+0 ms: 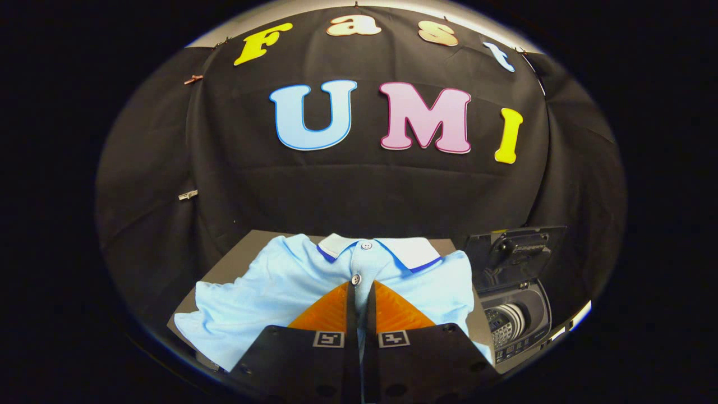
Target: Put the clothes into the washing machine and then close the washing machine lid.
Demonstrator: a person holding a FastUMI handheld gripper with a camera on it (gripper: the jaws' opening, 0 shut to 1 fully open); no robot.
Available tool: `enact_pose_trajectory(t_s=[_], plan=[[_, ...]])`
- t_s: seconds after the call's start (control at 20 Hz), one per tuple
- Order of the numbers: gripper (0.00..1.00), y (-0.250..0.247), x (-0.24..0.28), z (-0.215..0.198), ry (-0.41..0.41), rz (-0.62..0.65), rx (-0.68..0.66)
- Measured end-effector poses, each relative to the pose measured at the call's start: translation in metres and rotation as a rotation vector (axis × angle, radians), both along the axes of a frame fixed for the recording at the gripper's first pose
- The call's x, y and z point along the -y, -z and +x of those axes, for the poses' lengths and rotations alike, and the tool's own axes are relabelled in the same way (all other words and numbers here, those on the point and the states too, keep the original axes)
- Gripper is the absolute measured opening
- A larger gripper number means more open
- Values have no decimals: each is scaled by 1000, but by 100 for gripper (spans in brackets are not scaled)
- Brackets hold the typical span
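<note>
Tool (360, 292): ribbed wedge fingers, black base w/ square markers, screw holes.

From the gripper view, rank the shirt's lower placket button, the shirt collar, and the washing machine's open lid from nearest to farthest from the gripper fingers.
Gripper fingers nearly closed over the light blue shirt.
1. Lower placket button: just ahead of the fingertips.
2. Shirt collar: beyond the button, far edge of the shirt.
3. Washing machine lid: raised upright, off to the right past the shirt.
</note>
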State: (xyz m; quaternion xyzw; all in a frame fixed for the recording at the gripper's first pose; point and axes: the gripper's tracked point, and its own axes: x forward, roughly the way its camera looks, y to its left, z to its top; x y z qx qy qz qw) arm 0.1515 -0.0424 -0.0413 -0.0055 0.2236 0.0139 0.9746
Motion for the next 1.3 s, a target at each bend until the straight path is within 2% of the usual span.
enact_pose_trajectory(t_s=[0.2, 0.4, 0.75, 1.05, 1.2, 1.3], plan=[[7, -33, 31, -5, -19, -56, 78], [7, -68, 85, -4, 15, -66, 162], [7, -90, 223, -8, 14, -91, 219], [7, -59, 324, -19, -2, -100, 241], [7, -10, 355, -17, 39, -89, 176], [7, 28, 370, -17, 39, -126, 113]])
